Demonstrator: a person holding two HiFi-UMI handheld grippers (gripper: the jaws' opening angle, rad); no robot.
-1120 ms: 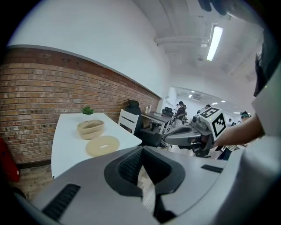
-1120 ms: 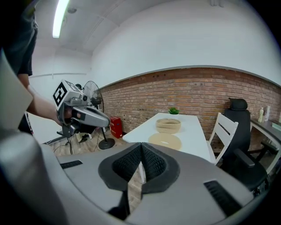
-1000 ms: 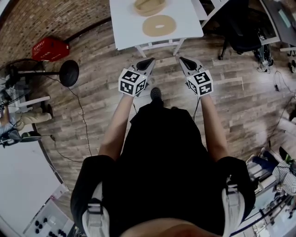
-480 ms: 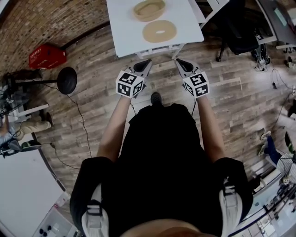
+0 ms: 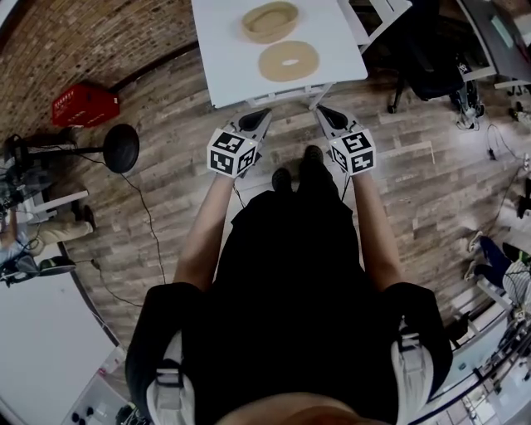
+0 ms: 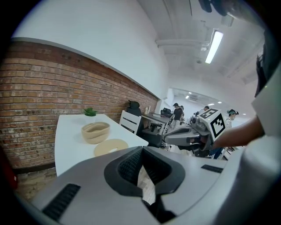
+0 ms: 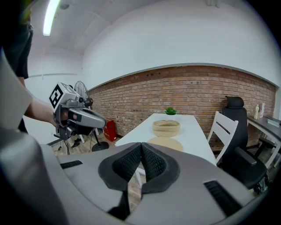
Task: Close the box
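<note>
A round tan box (image 5: 270, 21) stands open on the white table (image 5: 224, 50), and its flat tan lid (image 5: 288, 61) lies beside it, nearer to me. My left gripper (image 5: 257, 117) and right gripper (image 5: 325, 111) hover side by side just short of the table's near edge, both shut and empty. The left gripper view shows the box (image 6: 95, 132) and lid (image 6: 111, 146) beyond my shut left gripper (image 6: 142, 150), with the right gripper (image 6: 170, 139) at the right. The right gripper view shows box (image 7: 166, 128), lid (image 7: 166, 143), my shut right gripper (image 7: 141, 145) and the left gripper (image 7: 102, 122).
A red crate (image 5: 85, 105) and a black round stand (image 5: 122, 131) sit on the wood floor to the left. A black office chair (image 5: 431, 50) stands to the right of the table, with a white chair (image 7: 223, 130) next to it. A small plant (image 7: 171, 111) tops the table's far end.
Both grippers have come a little closer to the table's near edge, still shut. One shoe has stepped forward under them.
</note>
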